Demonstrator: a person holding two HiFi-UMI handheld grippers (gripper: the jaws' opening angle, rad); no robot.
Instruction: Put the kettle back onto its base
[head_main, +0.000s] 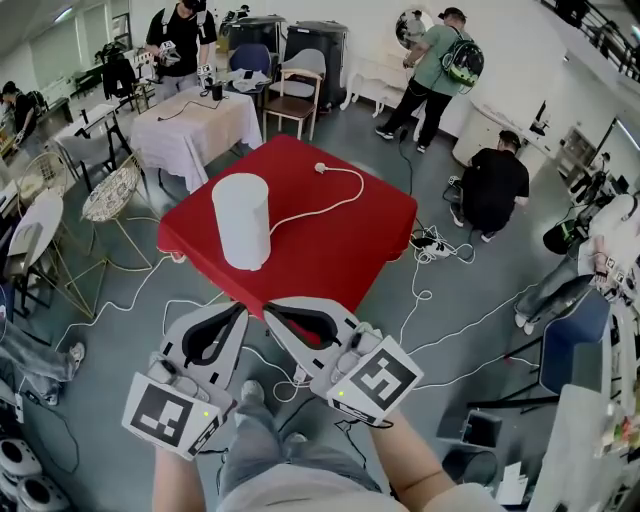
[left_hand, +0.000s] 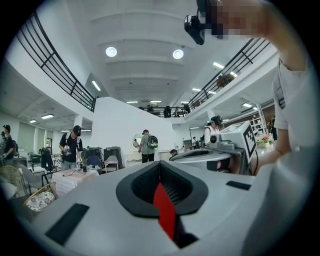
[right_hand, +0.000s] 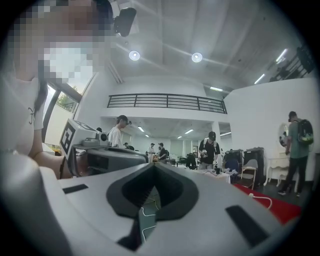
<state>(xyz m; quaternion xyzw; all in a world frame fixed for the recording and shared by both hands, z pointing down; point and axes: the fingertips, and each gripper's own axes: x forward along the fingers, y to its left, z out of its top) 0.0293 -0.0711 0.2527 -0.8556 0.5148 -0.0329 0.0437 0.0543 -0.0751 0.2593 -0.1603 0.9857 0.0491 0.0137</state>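
A tall white kettle (head_main: 242, 220) stands upright near the left front of the red-clothed table (head_main: 340, 240). A white cord (head_main: 320, 208) runs from its foot to a plug (head_main: 321, 168) lying on the cloth; I see no separate base. My left gripper (head_main: 240, 308) and right gripper (head_main: 268, 310) hang side by side in front of the table's near edge, short of the kettle, tips almost touching each other. Both are shut with nothing between the jaws. The left gripper view (left_hand: 160, 163) and the right gripper view (right_hand: 154, 165) look level across the room.
White cables (head_main: 430, 300) trail over the grey floor around the table. A white-clothed table (head_main: 195, 128) and chairs (head_main: 295, 95) stand behind it, wire chairs (head_main: 110, 195) to the left. A person (head_main: 490, 190) crouches at the right; others stand further back.
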